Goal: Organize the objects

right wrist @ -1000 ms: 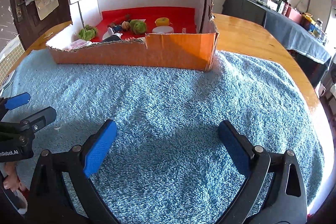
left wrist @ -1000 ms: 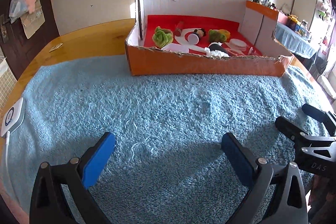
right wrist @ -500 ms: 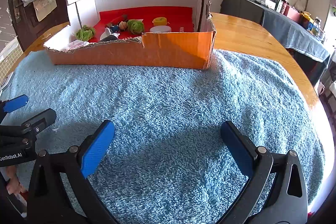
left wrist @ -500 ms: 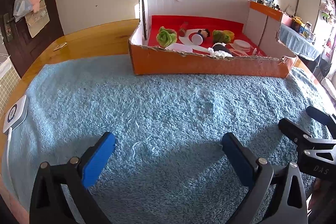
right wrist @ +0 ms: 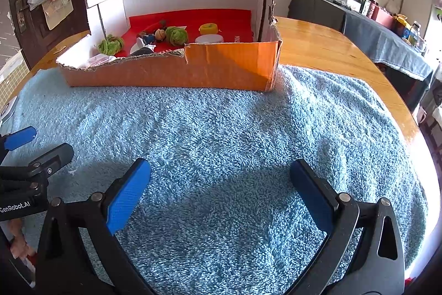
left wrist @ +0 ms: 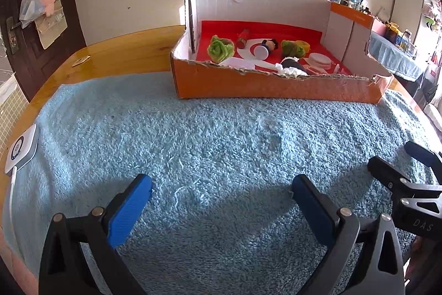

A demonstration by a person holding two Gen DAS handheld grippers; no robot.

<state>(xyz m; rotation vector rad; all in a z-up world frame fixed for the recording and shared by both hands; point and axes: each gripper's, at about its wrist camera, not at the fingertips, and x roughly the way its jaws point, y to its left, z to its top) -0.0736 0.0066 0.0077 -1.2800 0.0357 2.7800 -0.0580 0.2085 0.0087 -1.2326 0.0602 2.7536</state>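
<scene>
An orange cardboard box point(left wrist: 276, 89) point(right wrist: 229, 65) with a red floor stands at the far side of a blue towel point(left wrist: 221, 145) point(right wrist: 234, 134). Inside lie two green lettuce toys point(left wrist: 219, 49) point(right wrist: 176, 35), a small doll point(left wrist: 269, 44) point(right wrist: 157, 35), a white disc point(left wrist: 319, 60) point(right wrist: 209, 39), a yellow piece point(right wrist: 208, 28) and several other small items. My left gripper point(left wrist: 221, 198) hovers open over the near towel, empty. My right gripper point(right wrist: 221, 184) is open and empty beside it. Each gripper shows at the edge of the other's view.
The towel covers a round wooden table point(right wrist: 331, 46) whose edge curves close on the right. A white device point(left wrist: 22, 148) with a cable lies at the towel's left edge. A cluttered side table point(right wrist: 381, 26) stands at the right, and a dark door point(left wrist: 33, 26) with hanging toys stands at the left.
Both views have drifted slightly: the box sits a little lower and nearer in each frame. Both grippers stay open and empty.
</scene>
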